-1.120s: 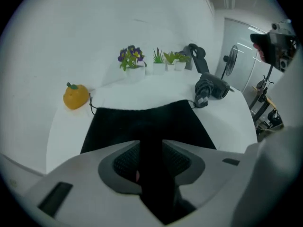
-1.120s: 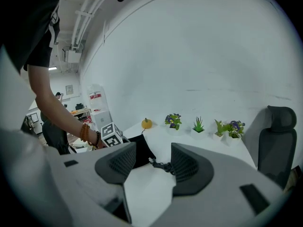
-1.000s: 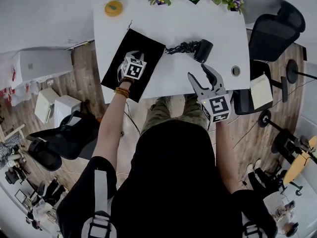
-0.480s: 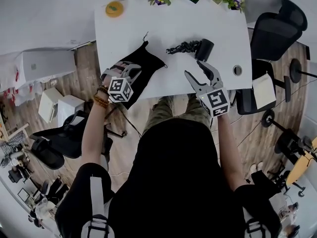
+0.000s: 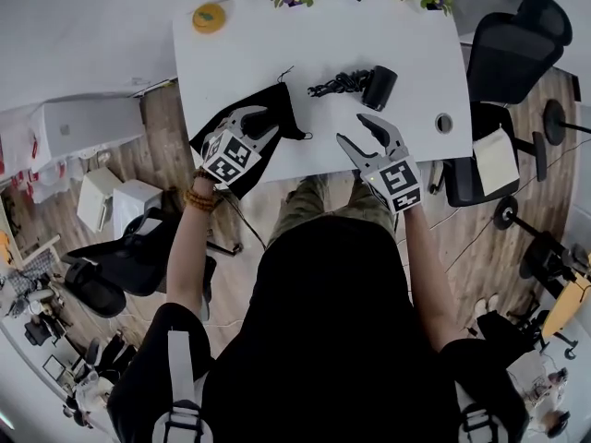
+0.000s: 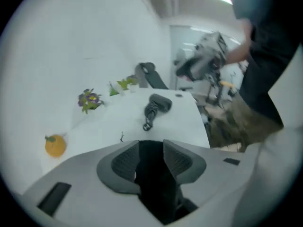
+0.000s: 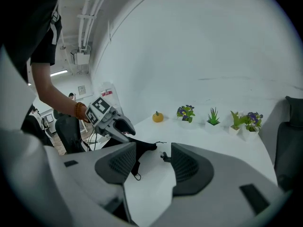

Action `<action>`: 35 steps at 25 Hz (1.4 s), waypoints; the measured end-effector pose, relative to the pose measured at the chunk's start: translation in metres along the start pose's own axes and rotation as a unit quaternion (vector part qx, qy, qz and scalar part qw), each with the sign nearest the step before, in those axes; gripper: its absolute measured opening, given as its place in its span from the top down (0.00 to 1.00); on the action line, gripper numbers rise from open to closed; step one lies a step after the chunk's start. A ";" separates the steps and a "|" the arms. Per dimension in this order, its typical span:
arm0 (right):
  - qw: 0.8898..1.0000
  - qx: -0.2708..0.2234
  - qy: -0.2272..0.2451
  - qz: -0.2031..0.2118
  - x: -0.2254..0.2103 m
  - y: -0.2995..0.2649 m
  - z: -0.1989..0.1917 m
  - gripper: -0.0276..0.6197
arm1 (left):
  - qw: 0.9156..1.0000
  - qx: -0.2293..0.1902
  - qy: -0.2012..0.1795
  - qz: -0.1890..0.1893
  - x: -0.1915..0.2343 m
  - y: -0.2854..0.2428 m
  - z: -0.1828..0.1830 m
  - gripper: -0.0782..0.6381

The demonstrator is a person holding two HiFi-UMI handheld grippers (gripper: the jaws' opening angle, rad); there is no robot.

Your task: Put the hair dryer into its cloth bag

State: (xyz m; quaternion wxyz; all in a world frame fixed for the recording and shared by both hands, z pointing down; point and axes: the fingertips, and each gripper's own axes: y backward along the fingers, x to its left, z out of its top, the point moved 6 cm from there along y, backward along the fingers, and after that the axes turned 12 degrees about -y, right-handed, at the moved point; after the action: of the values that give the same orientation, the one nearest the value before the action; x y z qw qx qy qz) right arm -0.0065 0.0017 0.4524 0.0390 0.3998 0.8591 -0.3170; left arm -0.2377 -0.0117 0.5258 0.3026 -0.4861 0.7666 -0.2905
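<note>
Left tongs (image 5: 251, 120), angled down, are opening with cloth bag (image 5: 282, 104) between.

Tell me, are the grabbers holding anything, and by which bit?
The left gripper has the edge of the black cloth bag between its jaws, but they are opening. The right gripper holds nothing.

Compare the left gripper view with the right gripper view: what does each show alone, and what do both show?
Only the left gripper view: the hair dryer's body and the right tool from outside. Only the right gripper view: the left tool from outside, its jaws opening with the bag between them, and a bracelet. Both: bag, table, orange pumpkin, purple flowers.
</note>
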 end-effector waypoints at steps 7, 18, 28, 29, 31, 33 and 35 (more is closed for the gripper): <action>1.000 -0.008 -0.018 -0.017 -0.003 0.002 -0.016 0.59 | 0.950 0.055 0.294 0.094 0.014 -0.046 0.006 0.64; 0.998 -0.017 -0.038 -0.044 -0.003 0.002 -0.035 0.60 | 0.937 0.176 0.285 0.098 -0.008 -0.102 -0.030 0.68; 0.998 0.001 -0.062 -0.003 0.002 -0.014 -0.052 0.60 | 0.956 0.046 0.277 0.087 -0.013 -0.042 0.004 0.84; 0.998 -0.001 -0.070 0.002 0.003 -0.016 -0.052 0.60 | 0.954 0.029 0.286 0.088 -0.014 -0.034 0.008 0.84; 0.996 -0.007 -0.085 0.011 0.002 -0.019 -0.051 0.60 | 0.952 0.003 0.293 0.088 -0.015 -0.019 0.016 0.84; 0.995 -0.011 -0.101 0.019 0.001 -0.022 -0.051 0.60 | 0.955 -0.016 0.286 0.082 -0.019 -0.008 0.025 0.84; 0.992 -0.017 -0.117 0.033 0.001 -0.028 -0.047 0.60 | 0.958 -0.032 0.276 0.074 -0.022 0.001 0.032 0.84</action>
State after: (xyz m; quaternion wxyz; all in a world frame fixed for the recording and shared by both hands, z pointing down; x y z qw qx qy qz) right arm -0.0186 0.0157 0.5037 0.1567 0.3870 0.8403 -0.3457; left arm -0.2070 0.0042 0.5086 0.0843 -0.3384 0.8630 -0.3655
